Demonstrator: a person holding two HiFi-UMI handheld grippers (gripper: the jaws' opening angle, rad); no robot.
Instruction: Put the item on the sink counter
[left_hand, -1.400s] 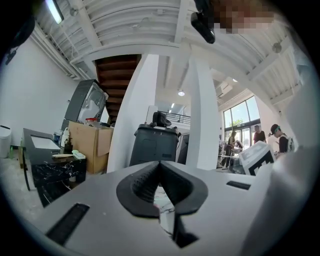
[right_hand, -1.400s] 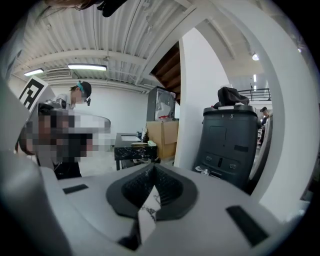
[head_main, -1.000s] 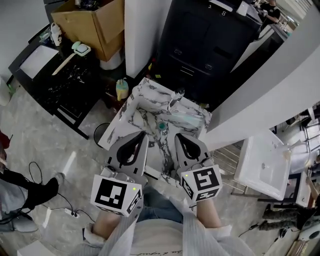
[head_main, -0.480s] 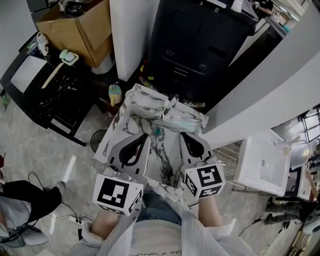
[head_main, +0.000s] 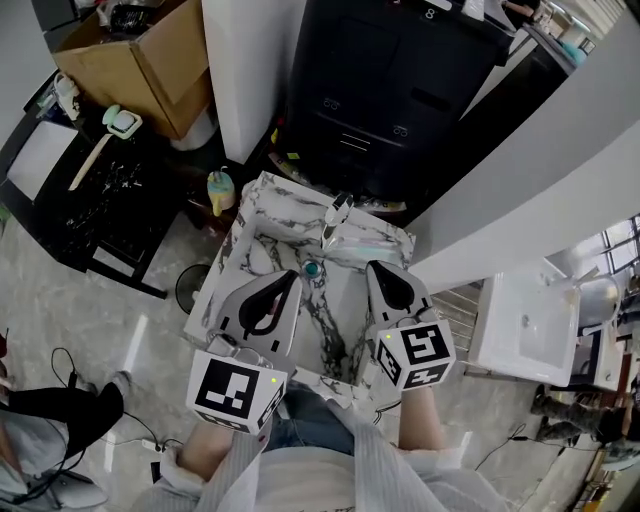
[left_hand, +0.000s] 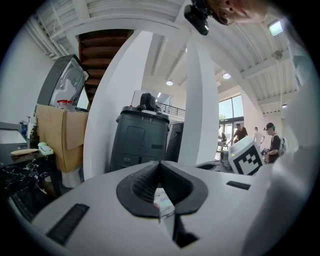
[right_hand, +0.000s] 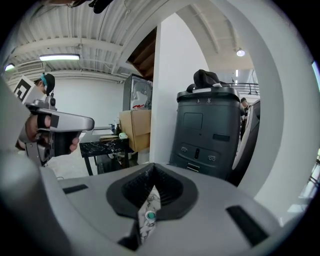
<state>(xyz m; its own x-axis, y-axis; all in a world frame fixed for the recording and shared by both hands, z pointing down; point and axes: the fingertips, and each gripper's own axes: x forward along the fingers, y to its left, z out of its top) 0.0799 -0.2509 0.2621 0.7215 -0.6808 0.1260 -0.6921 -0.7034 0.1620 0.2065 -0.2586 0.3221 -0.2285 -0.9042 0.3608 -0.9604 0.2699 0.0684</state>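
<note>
Head view: marble sink (head_main: 258, 200) holds a teal plug (head_main: 312, 268).

- Left gripper (head_main: 284, 279): grey shell, black ribbed pads, cube (head_main: 233, 393) bearing black-and-white square markers.
- Right gripper (head_main: 378, 272): matching grey shell, marker cube (head_main: 416, 353).
- Pale, finely striped sleeves (head_main: 396, 466); blue jeans (head_main: 314, 418).
</note>
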